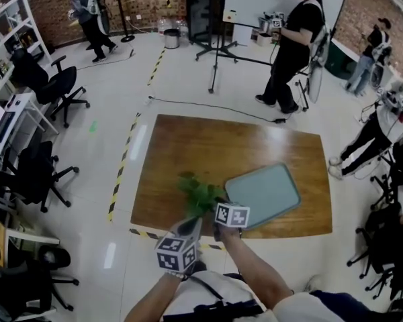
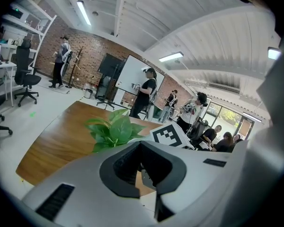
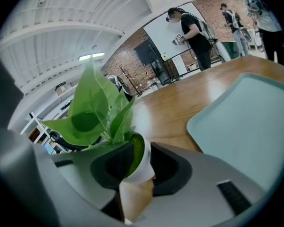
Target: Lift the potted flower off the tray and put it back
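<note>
The potted flower [image 1: 200, 194] has green leaves and a white-rimmed pot. It stands on the wooden table [image 1: 188, 146] near the front edge, just left of the pale green tray [image 1: 265, 193]. My right gripper [image 1: 215, 213] is at the pot. In the right gripper view the pot [image 3: 138, 167] fills the gap between the jaws and both pads touch it, with the tray [image 3: 246, 122] to the right. My left gripper [image 1: 190, 225] hovers just in front of the plant, open and holding nothing. Its view shows the leaves [image 2: 114, 129] ahead of the gripper [image 2: 142, 171].
Several people stand beyond and to the right of the table, one [image 1: 292, 42] close to its far side. Office chairs [image 1: 50, 86] and desks line the left. A stand [image 1: 215, 52], a floor cable [image 1: 208, 106] and yellow-black tape [image 1: 124, 163] lie around the table.
</note>
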A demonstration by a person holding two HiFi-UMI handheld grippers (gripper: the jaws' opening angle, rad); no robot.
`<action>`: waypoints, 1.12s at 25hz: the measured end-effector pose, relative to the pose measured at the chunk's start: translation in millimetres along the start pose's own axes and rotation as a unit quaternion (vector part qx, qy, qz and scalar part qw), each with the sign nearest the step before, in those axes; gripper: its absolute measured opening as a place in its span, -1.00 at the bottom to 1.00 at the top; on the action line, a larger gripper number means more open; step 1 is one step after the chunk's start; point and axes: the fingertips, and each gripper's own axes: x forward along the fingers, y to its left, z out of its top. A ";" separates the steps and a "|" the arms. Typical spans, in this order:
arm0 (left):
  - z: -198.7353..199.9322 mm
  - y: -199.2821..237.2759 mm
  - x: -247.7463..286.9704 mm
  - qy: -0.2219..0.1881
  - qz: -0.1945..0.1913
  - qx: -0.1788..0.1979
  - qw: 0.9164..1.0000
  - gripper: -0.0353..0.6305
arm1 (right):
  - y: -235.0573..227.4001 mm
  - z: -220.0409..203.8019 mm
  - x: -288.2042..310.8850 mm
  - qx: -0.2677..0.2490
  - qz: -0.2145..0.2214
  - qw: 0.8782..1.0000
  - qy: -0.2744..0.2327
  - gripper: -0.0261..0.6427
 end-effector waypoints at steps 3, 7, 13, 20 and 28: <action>-4.0 4.2 0.3 0.003 0.002 -0.005 1.000 -0.90 | -3.7 -0.4 3.4 0.018 -0.006 1.000 -0.003 -0.66; -4.8 9.1 0.5 0.004 0.004 -0.010 1.000 -0.90 | -7.6 -2.4 5.8 0.031 -0.015 0.999 -0.003 -0.71; -4.6 12.9 -3.0 0.003 0.006 -0.015 1.000 -0.90 | -5.2 1.9 5.0 0.005 -0.033 0.999 -0.007 -0.75; -1.7 13.0 -6.3 -0.005 0.001 -0.021 1.000 -0.90 | -6.2 18.8 -8.3 0.028 -0.031 0.998 -0.037 -0.78; -5.2 -4.5 7.4 0.005 -0.028 -0.013 1.000 -0.90 | -64.5 60.6 -57.7 0.069 -0.078 0.989 -0.103 -0.78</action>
